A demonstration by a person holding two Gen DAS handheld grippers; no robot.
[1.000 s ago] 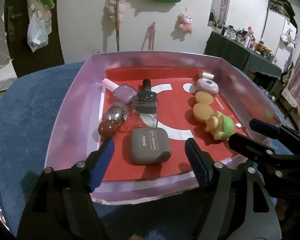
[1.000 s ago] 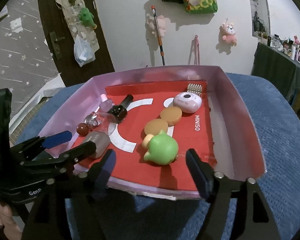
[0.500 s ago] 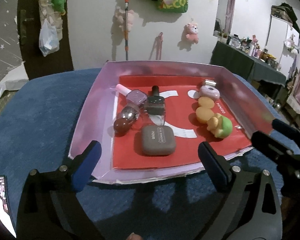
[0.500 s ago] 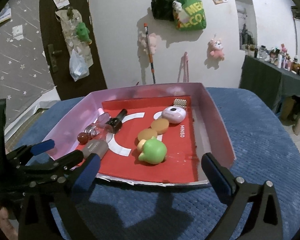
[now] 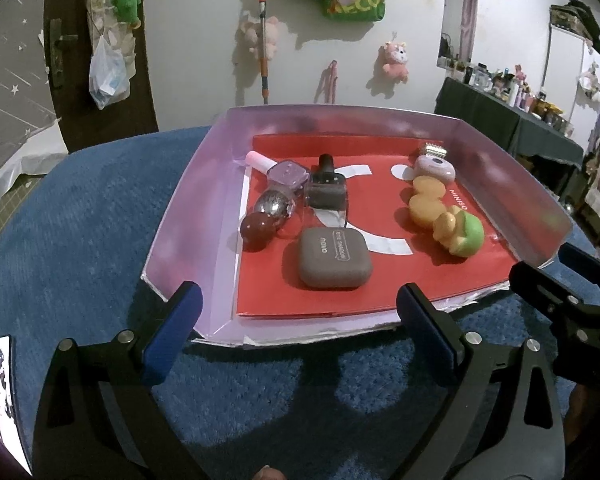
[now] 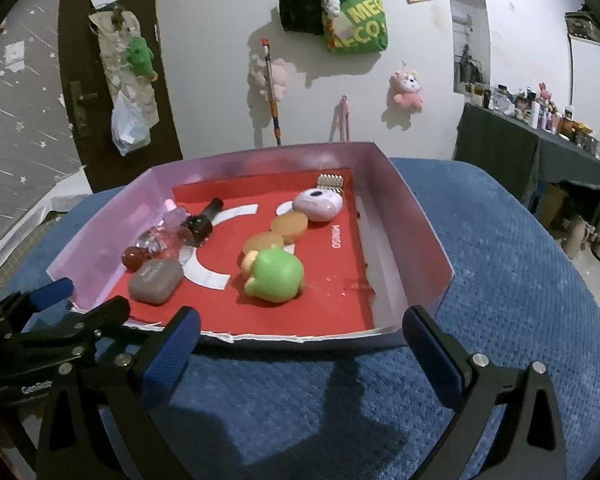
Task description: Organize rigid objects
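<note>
Easiest way in is from the near side: the tray (image 5: 188, 184) has walls on the left, far and right, but its near edge lies flat, so nothing blocks there. Blue worktop (image 6: 500, 272) near and right of the tray is bare. Inside, the left cluster is packed tight: grey eyeshadow case (image 5: 334, 258), dark red ball (image 5: 258, 228), silver ball (image 5: 274, 204) and the nail polish bottles (image 5: 326, 190) all touching or just beside each other. A red lane runs down the middle between them and the green toy (image 6: 274, 276) row. The left tongs (image 6: 80, 308) sit at the tray's near-left corner.
</note>
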